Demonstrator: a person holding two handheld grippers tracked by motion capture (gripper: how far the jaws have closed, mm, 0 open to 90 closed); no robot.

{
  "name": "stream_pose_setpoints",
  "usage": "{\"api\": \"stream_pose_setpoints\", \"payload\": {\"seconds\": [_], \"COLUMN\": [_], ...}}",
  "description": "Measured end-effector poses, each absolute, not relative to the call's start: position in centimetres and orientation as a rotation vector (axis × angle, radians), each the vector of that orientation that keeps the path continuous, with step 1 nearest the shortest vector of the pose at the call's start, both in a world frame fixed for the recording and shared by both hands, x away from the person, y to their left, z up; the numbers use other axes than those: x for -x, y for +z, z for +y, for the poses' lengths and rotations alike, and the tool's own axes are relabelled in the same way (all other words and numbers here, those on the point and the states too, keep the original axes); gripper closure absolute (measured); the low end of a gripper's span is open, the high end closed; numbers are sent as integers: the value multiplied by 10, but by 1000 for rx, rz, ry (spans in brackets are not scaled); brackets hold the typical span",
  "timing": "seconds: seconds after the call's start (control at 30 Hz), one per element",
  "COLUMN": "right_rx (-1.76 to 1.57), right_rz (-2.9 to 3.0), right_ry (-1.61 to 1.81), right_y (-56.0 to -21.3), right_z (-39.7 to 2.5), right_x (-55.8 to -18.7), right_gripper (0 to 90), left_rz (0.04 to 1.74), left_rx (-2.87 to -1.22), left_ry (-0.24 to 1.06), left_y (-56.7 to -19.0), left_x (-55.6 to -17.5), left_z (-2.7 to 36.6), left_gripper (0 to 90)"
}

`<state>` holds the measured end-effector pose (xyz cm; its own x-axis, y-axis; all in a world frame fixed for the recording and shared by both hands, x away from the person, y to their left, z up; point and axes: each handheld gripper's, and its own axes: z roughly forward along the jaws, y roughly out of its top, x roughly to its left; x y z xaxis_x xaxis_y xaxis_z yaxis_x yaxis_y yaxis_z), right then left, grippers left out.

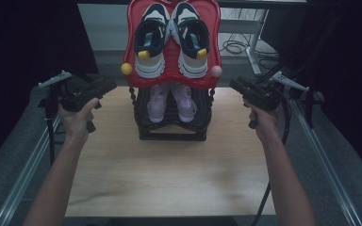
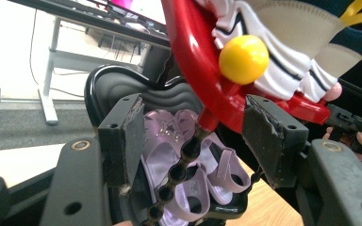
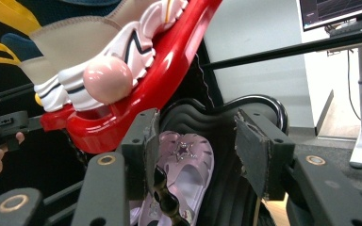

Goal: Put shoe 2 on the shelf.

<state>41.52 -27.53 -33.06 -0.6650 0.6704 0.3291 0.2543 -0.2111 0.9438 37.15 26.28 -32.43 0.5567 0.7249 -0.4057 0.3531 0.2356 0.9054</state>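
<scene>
Two-tier shoe rack (image 1: 172, 120), with a glossy red plastic upper tray (image 1: 172, 75) carried on black beaded posts over a black ribbed lower tray, stood at the far middle of the pale wooden table (image 1: 169, 174), its open front turned toward the person. On the red tray, tilted so the heels sat low against its front lip, rested a pair of white, beige and navy sneakers (image 1: 172, 40); below it lay a pair of lilac plastic sandals (image 1: 169, 101). A yellow ball knob (image 1: 127, 68) and a pink ball knob (image 1: 216, 71) capped the red tray's front corners. The left gripper (image 1: 106, 84) hovered just left of the rack and the right gripper (image 1: 235, 84) just right of it, both with jaws spread and holding nothing, neither touching it. This symmetric stance probably prepared a two-sided approach to the rack or its shoes.
</scene>
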Motion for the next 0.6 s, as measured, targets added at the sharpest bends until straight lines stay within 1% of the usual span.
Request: {"api": "stream_pose_setpoints", "payload": {"seconds": [0.37,0.6], "right_rx": [-1121,-1116], "right_rz": [1759,1759], "right_ry": [1932,1923], "right_y": [-344,-343], "right_z": [-275,-277], "right_x": [-419,-418], "right_gripper": [491,447], "left_rz": [1036,1030], "left_rx": [-1374,-1363], "left_ry": [322,328], "left_y": [-335,-333], "left_x": [-374,-375], "left_z": [263,263], "left_gripper": [395,365]}}
